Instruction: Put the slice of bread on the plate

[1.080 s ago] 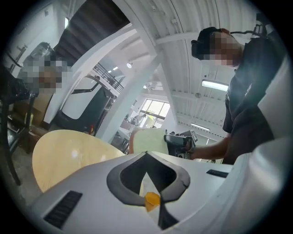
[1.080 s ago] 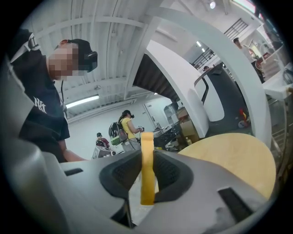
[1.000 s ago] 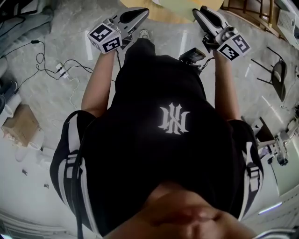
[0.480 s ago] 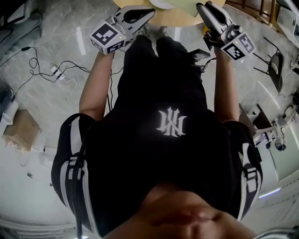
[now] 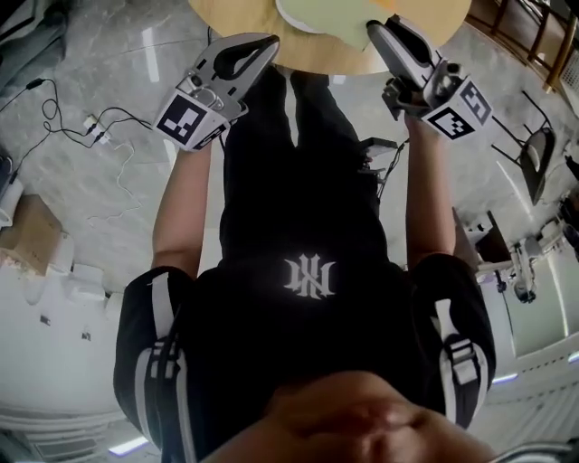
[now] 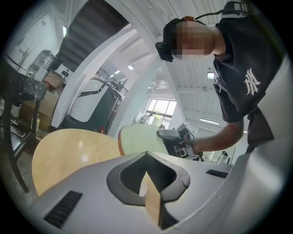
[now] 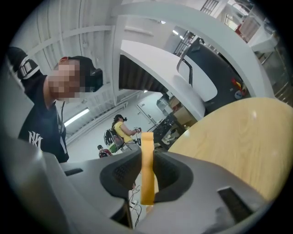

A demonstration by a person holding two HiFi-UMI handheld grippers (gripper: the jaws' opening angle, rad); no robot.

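Note:
The slice of bread is a pale slab with an orange-brown crust. My right gripper is shut on it above the round wooden table. In the right gripper view the bread stands edge-on, pinched between the pads of that gripper. From the head view, the right gripper holds the bread over the table. A white curved rim beside it may be the plate. My left gripper hovers at the table's near edge with its tips together.
Cables and a power strip lie on the floor at left, near a cardboard box. A black chair stands at right and another dark chair at left. Other people are in the background.
Both grippers have come down and forward over the table's near edge, and more of the table shows. The right gripper has rolled with the bread still in it.

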